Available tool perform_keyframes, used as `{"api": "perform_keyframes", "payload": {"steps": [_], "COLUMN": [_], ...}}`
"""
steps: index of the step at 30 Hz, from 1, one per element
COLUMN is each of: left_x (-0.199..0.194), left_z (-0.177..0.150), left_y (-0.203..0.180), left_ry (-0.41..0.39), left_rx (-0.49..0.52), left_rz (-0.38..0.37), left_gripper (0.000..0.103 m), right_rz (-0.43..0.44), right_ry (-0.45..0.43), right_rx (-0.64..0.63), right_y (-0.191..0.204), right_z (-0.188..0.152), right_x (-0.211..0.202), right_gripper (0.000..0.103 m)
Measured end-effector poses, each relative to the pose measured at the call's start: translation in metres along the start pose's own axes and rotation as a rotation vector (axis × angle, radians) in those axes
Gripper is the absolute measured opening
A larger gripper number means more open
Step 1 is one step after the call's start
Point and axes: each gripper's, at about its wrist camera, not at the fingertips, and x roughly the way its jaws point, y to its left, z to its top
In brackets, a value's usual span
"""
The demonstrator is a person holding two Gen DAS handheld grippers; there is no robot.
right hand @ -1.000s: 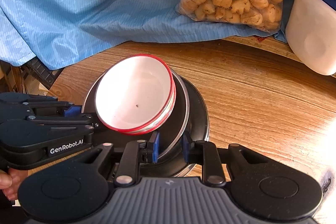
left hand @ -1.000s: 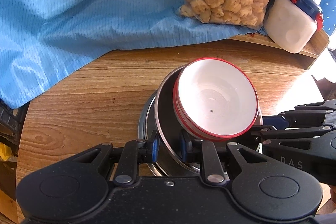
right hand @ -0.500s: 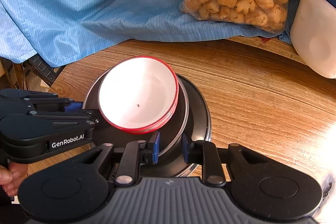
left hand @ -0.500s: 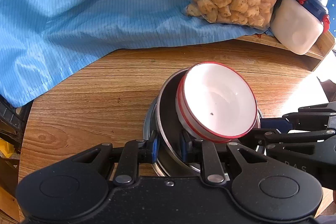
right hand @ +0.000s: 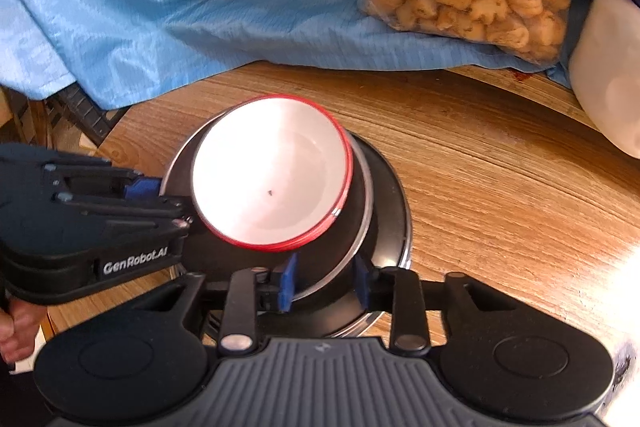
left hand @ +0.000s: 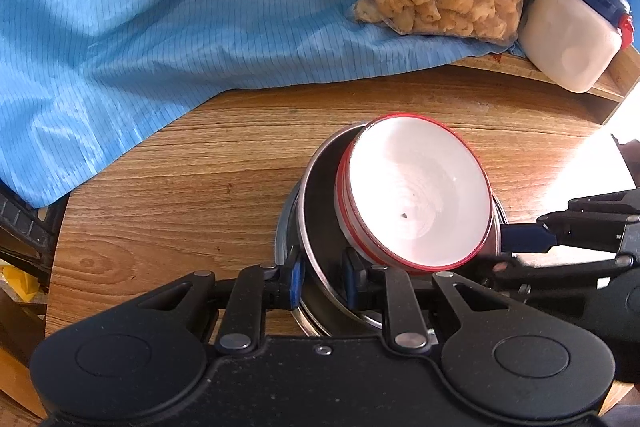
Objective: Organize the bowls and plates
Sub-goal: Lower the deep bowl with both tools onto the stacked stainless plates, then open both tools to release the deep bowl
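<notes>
**Bowls nested on the bench**

My left hand-held gripper (left hand: 322, 281) clamps the steel bowl's (left hand: 316, 211) rim. My right hand-held gripper (right hand: 324, 281) has just been opening, that rim between its loosened pads. The red-rimmed white bowl (right hand: 272, 175) sits tilted inside, on the wooden bench (right hand: 500, 179).

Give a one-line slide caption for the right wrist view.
Right gripper, jaws just opening, straddles the steel bowl's rim; red-rimmed white bowls nested inside, left gripper alongside.

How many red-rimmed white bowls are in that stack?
2 at least: nested red-rimmed bowls, tilted inside the metal pan on the wooden table; more could be hidden underneath.
</notes>
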Motion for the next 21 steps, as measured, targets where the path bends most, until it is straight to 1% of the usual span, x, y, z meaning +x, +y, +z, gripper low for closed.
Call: {"api": "perform_keyframes", "payload": {"steps": [3,5,6,7,9,10,11,12,13,17,19,20,21], "left_x": [0.001,0.0014,0.0012,0.0016,0.0022,0.0009,-0.0004,-0.0009,-0.001,-0.005,-0.0048,-0.0057,-0.0071], "left_z": [0.0013,0.0013,0.0016,0.0018,0.0012,0.001,0.0007,0.0002,-0.0004,-0.0044,-0.0052,-0.0059,-0.0069], "left_y": [-0.0028,-0.0056,-0.0065,-0.0074,-0.0076,-0.0067,-0.0059,-0.0057,-0.0061,-0.0099,-0.0095,-0.0085,-0.0072], "left_ry": [0.011,0.018,0.02,0.027,0.035,0.029,0.026,0.025,0.022,0.004,-0.001,-0.002,-0.002], "left_rx": [0.019,0.035,0.041,0.047,0.061,0.058,0.056,0.056,0.056,0.042,0.026,0.012,0.001], "left_rz": [0.018,0.034,0.052,0.088,0.15,0.161,0.176,0.187,0.201,0.261,0.297,0.317,0.33], "left_gripper": [0.023,0.024,0.031,0.043,0.056,0.061,0.062,0.067,0.072,0.082,0.094,0.096,0.099], "right_rz": [0.007,0.013,0.011,0.01,0.029,0.037,0.042,0.046,0.047,0.038,0.03,0.024,0.016], "right_ry": [0.001,-0.002,-0.001,-0.001,-0.003,-0.005,-0.008,-0.011,-0.014,-0.016,-0.017,-0.018,-0.017], "right_rx": [-0.008,-0.01,-0.014,-0.019,-0.025,-0.028,-0.031,-0.037,-0.043,-0.049,-0.048,-0.047,-0.046], "right_y": [0.002,0.0013,0.0012,0.0009,0.0012,0.0012,0.0017,0.0027,0.0033,0.0014,-0.0004,-0.0021,-0.0035], "right_z": [-0.0001,0.0008,0.001,0.001,0.0004,0.0011,0.0013,0.0018,0.0022,0.003,0.0027,0.0024,0.0025], "right_x": [0.0005,0.0003,0.0006,0.0011,0.0014,0.001,0.0005,0.0002,-0.0003,-0.0016,-0.0027,-0.0031,-0.0033], "right_gripper": [0.054,0.058,0.064,0.066,0.075,0.076,0.079,0.084,0.086,0.093,0.098,0.101,0.102]}}
